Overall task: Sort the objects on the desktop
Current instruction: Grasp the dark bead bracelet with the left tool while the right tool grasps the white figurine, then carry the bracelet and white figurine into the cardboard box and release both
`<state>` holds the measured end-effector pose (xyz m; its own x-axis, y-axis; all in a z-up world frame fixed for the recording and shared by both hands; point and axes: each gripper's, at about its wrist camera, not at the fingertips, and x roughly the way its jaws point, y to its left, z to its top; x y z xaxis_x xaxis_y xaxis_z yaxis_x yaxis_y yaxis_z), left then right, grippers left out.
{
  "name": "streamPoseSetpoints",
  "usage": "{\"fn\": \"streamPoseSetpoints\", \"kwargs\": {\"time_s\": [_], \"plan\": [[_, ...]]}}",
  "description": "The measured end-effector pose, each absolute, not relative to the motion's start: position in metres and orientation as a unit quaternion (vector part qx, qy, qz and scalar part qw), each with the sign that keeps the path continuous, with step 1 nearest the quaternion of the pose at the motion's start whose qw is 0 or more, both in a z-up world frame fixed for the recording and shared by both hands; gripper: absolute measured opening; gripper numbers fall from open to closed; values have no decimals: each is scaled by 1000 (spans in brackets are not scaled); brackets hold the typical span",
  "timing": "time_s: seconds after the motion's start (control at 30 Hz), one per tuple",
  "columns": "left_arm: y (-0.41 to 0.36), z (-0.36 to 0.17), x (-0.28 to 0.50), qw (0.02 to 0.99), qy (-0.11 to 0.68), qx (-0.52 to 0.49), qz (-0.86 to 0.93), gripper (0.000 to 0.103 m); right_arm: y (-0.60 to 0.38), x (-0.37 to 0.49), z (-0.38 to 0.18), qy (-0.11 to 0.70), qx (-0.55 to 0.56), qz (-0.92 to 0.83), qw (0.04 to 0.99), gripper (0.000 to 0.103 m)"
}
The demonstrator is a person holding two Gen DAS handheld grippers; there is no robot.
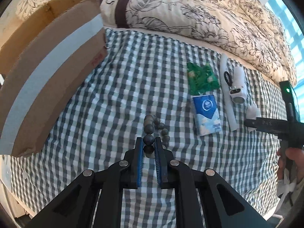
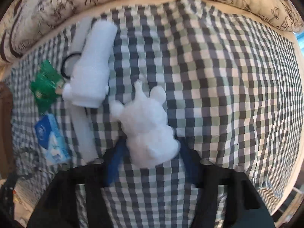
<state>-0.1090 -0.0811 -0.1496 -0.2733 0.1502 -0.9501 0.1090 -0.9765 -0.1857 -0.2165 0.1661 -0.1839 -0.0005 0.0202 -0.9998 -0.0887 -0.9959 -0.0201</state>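
Checked green-and-white cloth is covering the bed, and the things to sort are lying on it in a loose row. A floral quilt is bunching along the far edge, with dark lettering on a band too warped to read. A cardboard box is standing at the left with its flaps open, and a small red mark on its side is illegible.

A green packet is lying just beyond a blue tissue pack, which is showing a round white emblem; its print is too small to read. Beside them a long grey bar is lying under a black ring, and a white device is sitting just right of the bar.

The left gripper is clenching a bead string: one dark bead is sitting squeezed between the blue pads at the jaw tips, and the other beads are trailing in a loop beyond them over the cloth.

The right gripper is pointing down over a white figurine, held by a hand at the picture's edge. Its jaws are standing half apart on either side of the figurine's base. The blur is hiding whether the pads are pressing it, so I cannot tell.
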Motion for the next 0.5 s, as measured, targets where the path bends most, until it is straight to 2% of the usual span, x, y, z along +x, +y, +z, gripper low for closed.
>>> {"fn": "streamPoseSetpoints", "kwargs": {"time_s": [0.23, 0.5], "plan": [[-82, -141, -108, 19, -110, -595, 796, 12, 161, -183, -142, 53, -679, 732, 19, 53], [-95, -78, -100, 26, -107, -554, 825, 12, 146, -122, -103, 90, -686, 722, -25, 53]]}}
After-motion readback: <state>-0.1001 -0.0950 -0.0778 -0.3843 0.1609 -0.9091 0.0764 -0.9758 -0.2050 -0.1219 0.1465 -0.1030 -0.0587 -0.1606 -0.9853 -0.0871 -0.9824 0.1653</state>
